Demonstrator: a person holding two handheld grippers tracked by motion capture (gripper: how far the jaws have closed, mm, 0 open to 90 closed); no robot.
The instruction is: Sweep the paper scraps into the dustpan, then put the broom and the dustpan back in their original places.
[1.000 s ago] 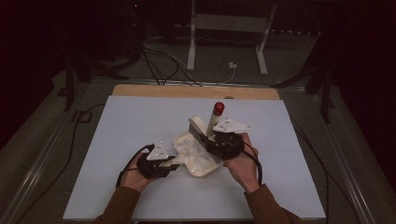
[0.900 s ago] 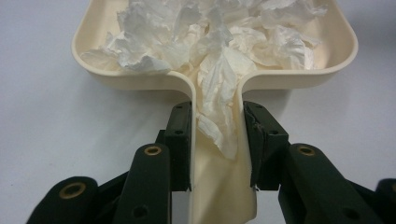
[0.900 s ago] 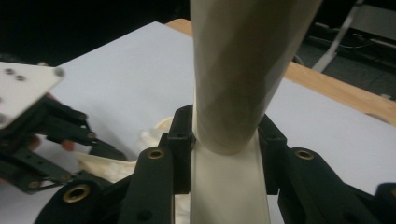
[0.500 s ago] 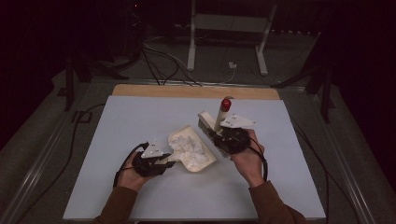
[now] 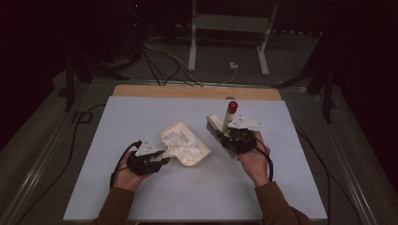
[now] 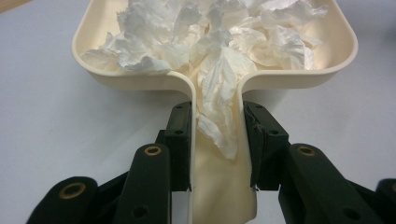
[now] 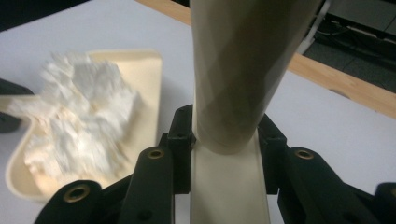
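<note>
A cream dustpan point(image 5: 187, 146) point(image 6: 140, 79) lies on the white table top point(image 5: 141, 122), heaped with crumpled white paper point(image 5: 182, 140) point(image 6: 210, 42) point(image 7: 79, 116). My left gripper point(image 5: 162, 155) point(image 6: 217, 140) is shut on the dustpan's handle point(image 6: 219, 196), jaws pressed to both of its sides. A cream hand brush point(image 5: 218, 129) with a red-capped handle point(image 5: 231, 112) is to the right of the pan. My right gripper point(image 5: 228, 138) point(image 7: 229, 140) is shut on the brush's handle point(image 7: 233, 93), which rises steeply in the right gripper view. The pan point(image 7: 149, 93) lies left of it there.
A wooden strip point(image 5: 197, 91) runs along the table's far edge. Beyond it stand a white metal frame point(image 5: 230, 28) and cables on the dark floor point(image 5: 159, 61). Bare table top lies to the left, right and front of the hands.
The right hand with the brush has moved to the right, away from the dustpan, and the brush head has come off the pan. The left hand and pan have shifted slightly.
</note>
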